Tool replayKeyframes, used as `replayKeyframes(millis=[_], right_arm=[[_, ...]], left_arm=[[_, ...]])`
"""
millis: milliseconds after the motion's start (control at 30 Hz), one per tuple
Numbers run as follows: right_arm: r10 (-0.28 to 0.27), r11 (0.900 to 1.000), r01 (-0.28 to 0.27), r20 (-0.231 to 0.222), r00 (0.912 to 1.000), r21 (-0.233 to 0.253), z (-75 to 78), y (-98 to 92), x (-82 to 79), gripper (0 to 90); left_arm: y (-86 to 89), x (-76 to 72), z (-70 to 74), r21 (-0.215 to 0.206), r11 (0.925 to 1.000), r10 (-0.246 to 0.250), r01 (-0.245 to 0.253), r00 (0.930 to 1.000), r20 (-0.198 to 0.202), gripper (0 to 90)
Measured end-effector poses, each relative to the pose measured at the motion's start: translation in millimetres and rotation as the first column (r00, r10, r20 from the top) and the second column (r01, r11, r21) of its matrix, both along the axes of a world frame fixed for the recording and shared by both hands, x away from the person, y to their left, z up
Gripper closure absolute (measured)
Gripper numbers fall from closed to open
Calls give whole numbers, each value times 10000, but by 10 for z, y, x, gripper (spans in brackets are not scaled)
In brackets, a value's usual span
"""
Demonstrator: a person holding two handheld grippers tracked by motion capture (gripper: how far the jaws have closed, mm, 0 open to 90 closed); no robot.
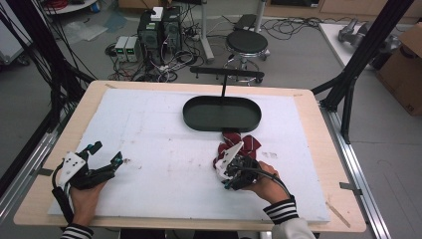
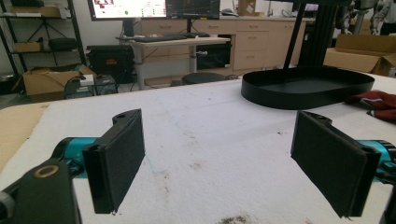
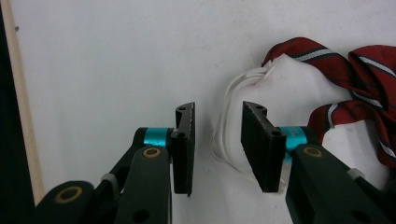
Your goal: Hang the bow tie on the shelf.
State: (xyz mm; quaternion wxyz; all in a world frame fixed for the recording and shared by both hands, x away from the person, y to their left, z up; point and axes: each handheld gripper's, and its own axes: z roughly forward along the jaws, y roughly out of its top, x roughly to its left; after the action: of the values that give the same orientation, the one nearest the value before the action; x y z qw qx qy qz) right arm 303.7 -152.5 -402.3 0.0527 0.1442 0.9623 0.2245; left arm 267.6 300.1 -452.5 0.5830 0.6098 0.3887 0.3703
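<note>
A dark red tie (image 1: 246, 143) with white and navy stripes lies crumpled on the white foam board (image 1: 149, 149), just in front of a black oval tray (image 1: 199, 118). My right gripper (image 1: 230, 175) points down over the tie's near end. In the right gripper view its jaws (image 3: 217, 108) stand open, and the tie's white elastic loop (image 3: 266, 71) runs between them, with the tie (image 3: 303, 49) to the right. My left gripper (image 1: 106, 152) rests at the board's left, wide open and holding nothing (image 2: 219, 149). The left gripper view takes in the tray (image 2: 303, 91) and the tie (image 2: 378, 100) at far right.
A black T-shaped stand (image 1: 226, 74) rises behind the tray. The wooden table edge (image 1: 328, 149) borders the board. Black frame posts (image 1: 358, 64) stand at the right. A stool (image 1: 246, 42), computers (image 1: 159, 30) and cables sit on the floor beyond.
</note>
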Motion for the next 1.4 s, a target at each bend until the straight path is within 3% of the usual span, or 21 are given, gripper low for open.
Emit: replayKeyframes(millis=[167,800,933,1233,1400], right_arm=[[58,9994,-56,56,10000,-347,-18,26,5,656],[57,9969,-65,-105,9999,-786,-82,69,40,694],[121,9950,-130,-95,9999,-989,-98,76,49,741],[154,9952,-182,-297,9994,-962,-97,86,48,855],[25,9963,-55,-360,9993,-852,-99,83,53,866]], left_arm=[[-1,0,0,-2,10000,7,-7,10000,8,178],[2,0,-1,-32,10000,40,-40,10000,-9,176],[2,0,0,-14,10000,42,-42,10000,-10,174],[2,0,0,-9,10000,47,-47,10000,-19,174],[3,0,0,-16,10000,48,-48,10000,-23,174]])
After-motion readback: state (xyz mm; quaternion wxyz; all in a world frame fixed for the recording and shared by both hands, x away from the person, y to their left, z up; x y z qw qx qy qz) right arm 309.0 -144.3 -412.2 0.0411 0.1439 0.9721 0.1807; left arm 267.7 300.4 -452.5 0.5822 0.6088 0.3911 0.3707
